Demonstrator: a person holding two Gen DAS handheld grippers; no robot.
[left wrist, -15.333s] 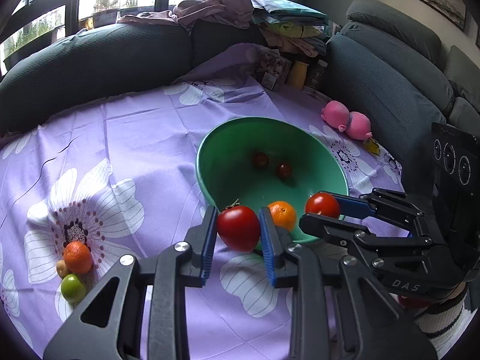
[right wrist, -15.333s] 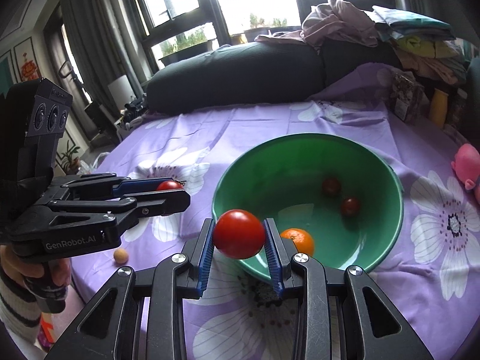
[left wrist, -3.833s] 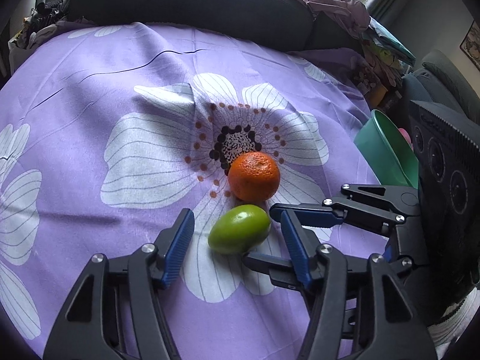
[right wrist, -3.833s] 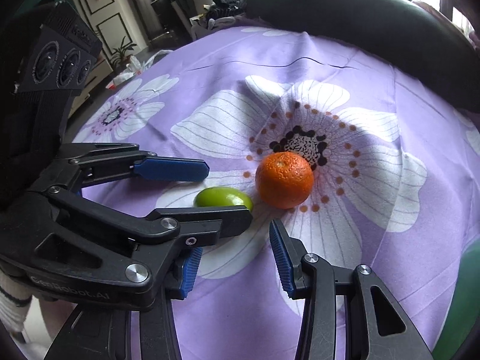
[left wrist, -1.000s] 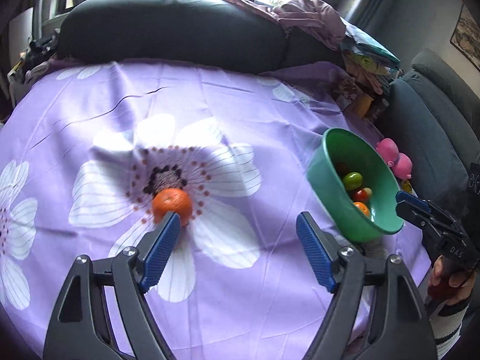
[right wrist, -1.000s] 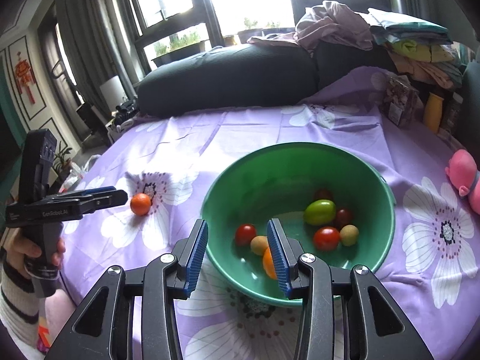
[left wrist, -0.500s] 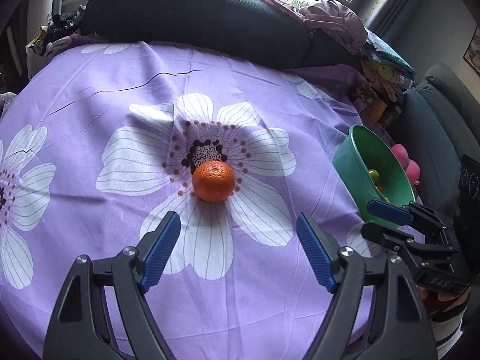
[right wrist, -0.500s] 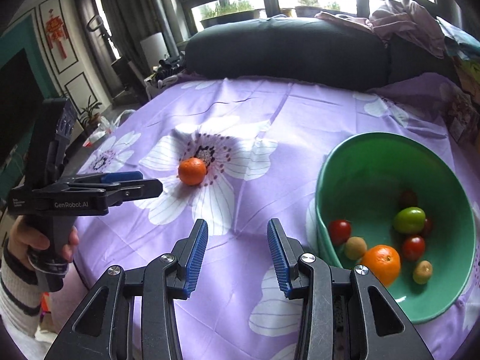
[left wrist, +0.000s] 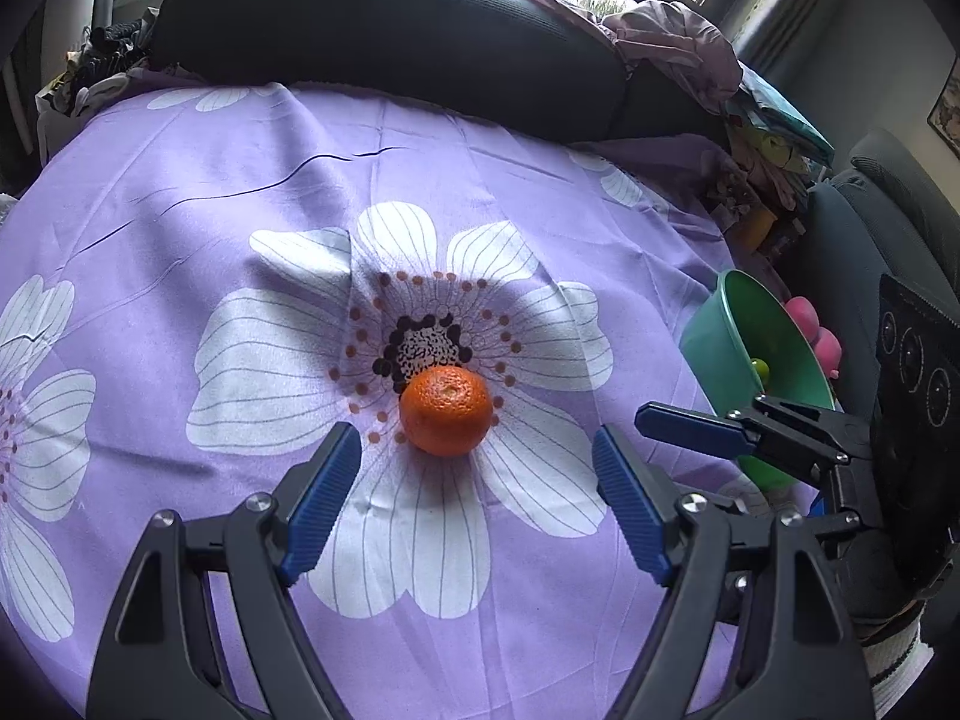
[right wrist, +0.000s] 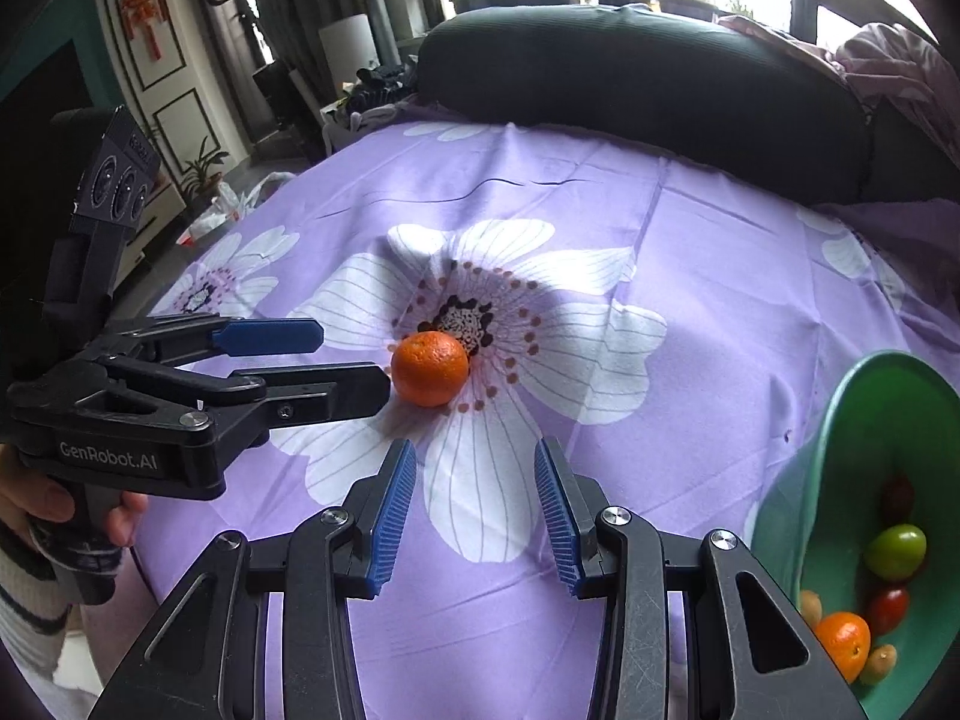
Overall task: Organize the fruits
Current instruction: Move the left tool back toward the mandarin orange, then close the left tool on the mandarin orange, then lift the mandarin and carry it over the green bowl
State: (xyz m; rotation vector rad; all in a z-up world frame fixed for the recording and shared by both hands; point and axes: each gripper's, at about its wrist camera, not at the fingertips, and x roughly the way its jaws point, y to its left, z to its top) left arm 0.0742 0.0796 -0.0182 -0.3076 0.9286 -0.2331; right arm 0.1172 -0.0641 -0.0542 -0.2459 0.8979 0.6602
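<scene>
An orange mandarin [left wrist: 445, 411] lies on the purple flowered cloth, on a white flower; it also shows in the right wrist view [right wrist: 429, 368]. My left gripper [left wrist: 477, 492] is open wide and empty, its tips just short of the mandarin on either side. My right gripper [right wrist: 474, 504] is open and empty, a little back from the mandarin. The green bowl [right wrist: 840, 438] at the right holds several fruits: a green one [right wrist: 895, 551], red tomatoes, a second mandarin [right wrist: 845, 641]. In the left wrist view the bowl [left wrist: 729, 336] sits behind my right gripper.
A dark sofa cushion [left wrist: 384, 36] runs along the table's far edge. Piled clothes [left wrist: 678, 42] lie at the back right. A pink toy [left wrist: 816, 336] sits behind the bowl. The cloth's left edge drops toward the floor [right wrist: 198, 222].
Both grippers have moved closer to the lone mandarin; it now sits just ahead of my left gripper's tips. The bowl has slid toward the right edge of both views.
</scene>
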